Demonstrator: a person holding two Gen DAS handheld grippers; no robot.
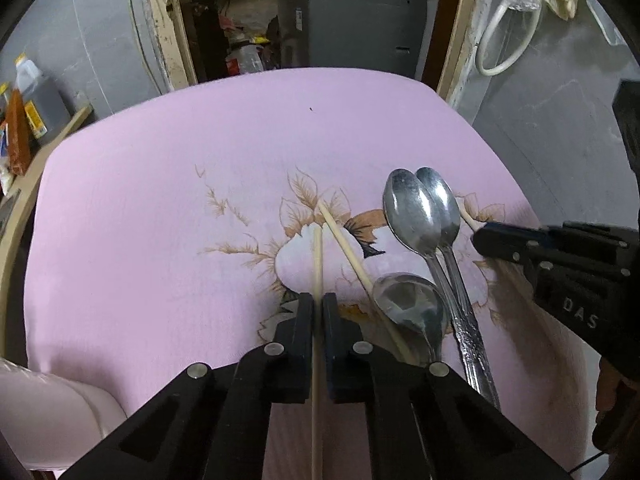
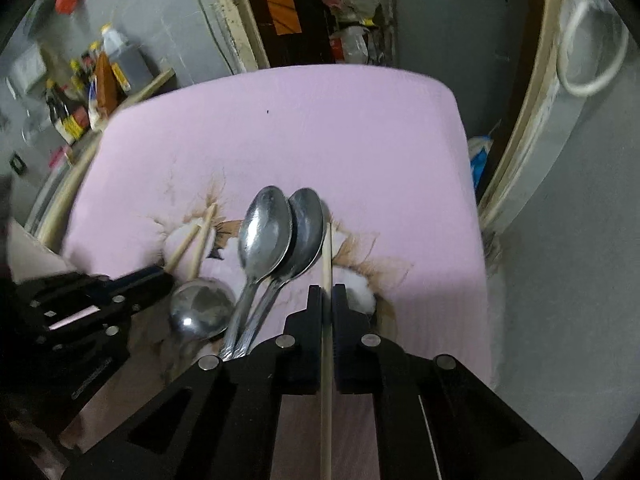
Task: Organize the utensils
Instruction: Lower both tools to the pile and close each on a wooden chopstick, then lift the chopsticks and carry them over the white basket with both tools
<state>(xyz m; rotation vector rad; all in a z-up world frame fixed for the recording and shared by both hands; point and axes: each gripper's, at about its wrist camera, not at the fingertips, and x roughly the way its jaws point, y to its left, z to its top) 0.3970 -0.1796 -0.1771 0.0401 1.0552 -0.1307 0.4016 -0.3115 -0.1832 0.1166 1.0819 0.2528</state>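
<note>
The pink-clothed table (image 1: pixel 160 208) carries 3 steel spoons: 2 overlapping (image 1: pixel 420 216), 1 round-bowled (image 1: pixel 408 300) nearer. A loose chopstick (image 1: pixel 348 248) lies left of them. The left hand-held gripper (image 1: pixel 317 304) is clenched on 1 chopstick (image 1: pixel 317 256); the right hand-held gripper (image 2: pixel 327 296) on another (image 2: pixel 327 256). Each thin stick could pivot or slip, and swinging tips may knock the spoons.

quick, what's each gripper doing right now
Left gripper: shut on a chopstick.
Right gripper: shut on another chopstick.
</note>
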